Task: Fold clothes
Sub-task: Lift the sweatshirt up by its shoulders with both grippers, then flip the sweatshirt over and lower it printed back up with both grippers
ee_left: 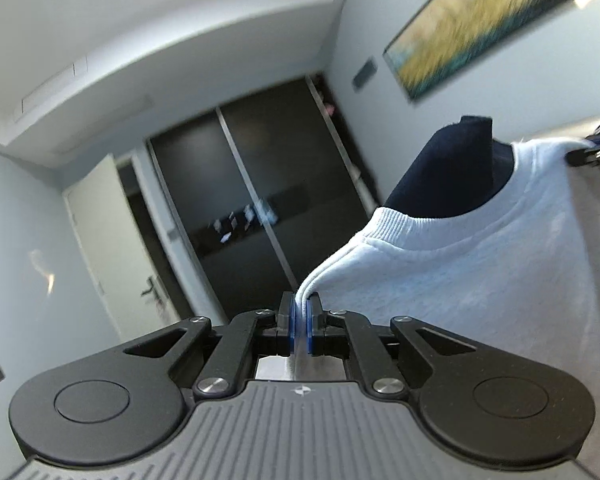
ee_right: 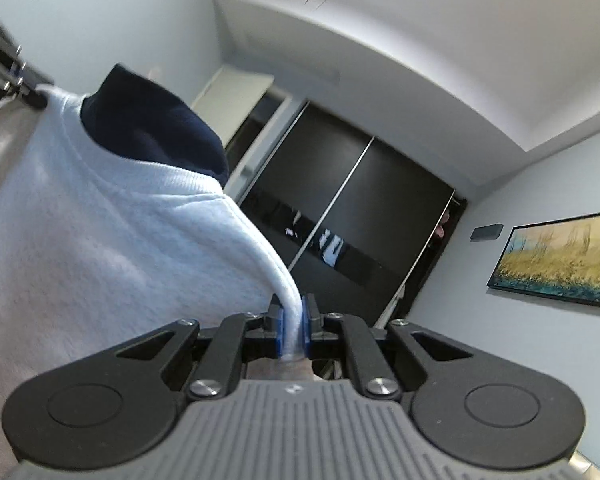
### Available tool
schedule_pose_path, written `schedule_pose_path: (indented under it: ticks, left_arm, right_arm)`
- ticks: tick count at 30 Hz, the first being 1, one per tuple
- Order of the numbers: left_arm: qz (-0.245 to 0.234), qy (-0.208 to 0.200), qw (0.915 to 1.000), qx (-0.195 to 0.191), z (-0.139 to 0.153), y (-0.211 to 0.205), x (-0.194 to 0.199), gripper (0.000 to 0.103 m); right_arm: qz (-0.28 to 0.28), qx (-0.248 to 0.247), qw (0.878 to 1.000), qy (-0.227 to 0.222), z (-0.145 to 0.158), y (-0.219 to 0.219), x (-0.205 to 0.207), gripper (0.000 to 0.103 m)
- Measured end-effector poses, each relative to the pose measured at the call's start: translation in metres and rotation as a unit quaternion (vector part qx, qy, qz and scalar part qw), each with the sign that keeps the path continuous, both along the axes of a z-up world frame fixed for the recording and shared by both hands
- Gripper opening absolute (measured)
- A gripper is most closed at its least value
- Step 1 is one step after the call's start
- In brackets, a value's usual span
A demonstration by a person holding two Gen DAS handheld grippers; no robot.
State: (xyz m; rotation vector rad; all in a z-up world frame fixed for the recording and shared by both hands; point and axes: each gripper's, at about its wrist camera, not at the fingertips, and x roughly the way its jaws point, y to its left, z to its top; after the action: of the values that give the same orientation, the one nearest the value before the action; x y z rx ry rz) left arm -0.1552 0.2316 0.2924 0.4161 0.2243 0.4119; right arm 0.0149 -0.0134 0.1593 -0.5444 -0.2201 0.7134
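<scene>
A pale blue sweatshirt [ee_left: 460, 280] with a ribbed collar and a dark navy inner layer [ee_left: 448, 176] at the neck hangs stretched in the air between both grippers. My left gripper [ee_left: 300, 312] is shut on one shoulder edge of it. My right gripper [ee_right: 291, 320] is shut on the other shoulder edge of the sweatshirt [ee_right: 100, 240], whose navy inner layer [ee_right: 152, 128] rises behind the collar. Each gripper appears in the other's view, the right gripper [ee_left: 596, 148] at the far right and the left gripper [ee_right: 8, 76] at the far left. The garment's lower part is hidden.
Both cameras tilt up toward the ceiling and walls. A dark sliding wardrobe [ee_left: 252, 184] stands ahead, with a pale door [ee_left: 112, 240] beside it. A framed yellow and teal painting [ee_right: 560, 260] and a small dark wall panel [ee_right: 487, 233] are on the wall.
</scene>
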Motion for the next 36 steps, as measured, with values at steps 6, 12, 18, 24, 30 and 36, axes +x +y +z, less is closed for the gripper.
schedule_pose_path:
  ticks: [6,12,18,24,30,36]
  left_arm:
    - [0.043,0.014,0.9990,0.004,0.000,0.033,0.077,0.004]
    - [0.063,-0.049,0.9961,0.036,0.023,0.044,0.102,0.004]
    - [0.044,-0.002,0.9970,0.064,-0.009,0.051,0.102,0.004]
    - [0.001,0.111,0.9925,0.052,-0.114,0.053,0.068,0.003]
    - [-0.044,0.222,0.9731,0.040,-0.222,0.034,0.013,0.003]
    - [-0.097,0.337,0.9353,0.047,-0.309,0.003,-0.032,0.003]
  right_arm:
    - [-0.039,-0.001,0.999,0.001,-0.008,0.062,0.055,0.009]
    - [-0.061,0.049,0.995,-0.062,0.009,0.081,0.073,0.009]
    - [-0.014,-0.027,0.999,-0.022,-0.031,0.071,0.076,0.009]
    - [0.036,-0.125,0.989,0.066,-0.132,0.047,0.052,0.007]
    - [0.085,-0.221,0.960,0.152,-0.233,0.022,0.029,0.006]
    - [0.110,-0.304,0.922,0.214,-0.306,-0.004,0.005,0.006]
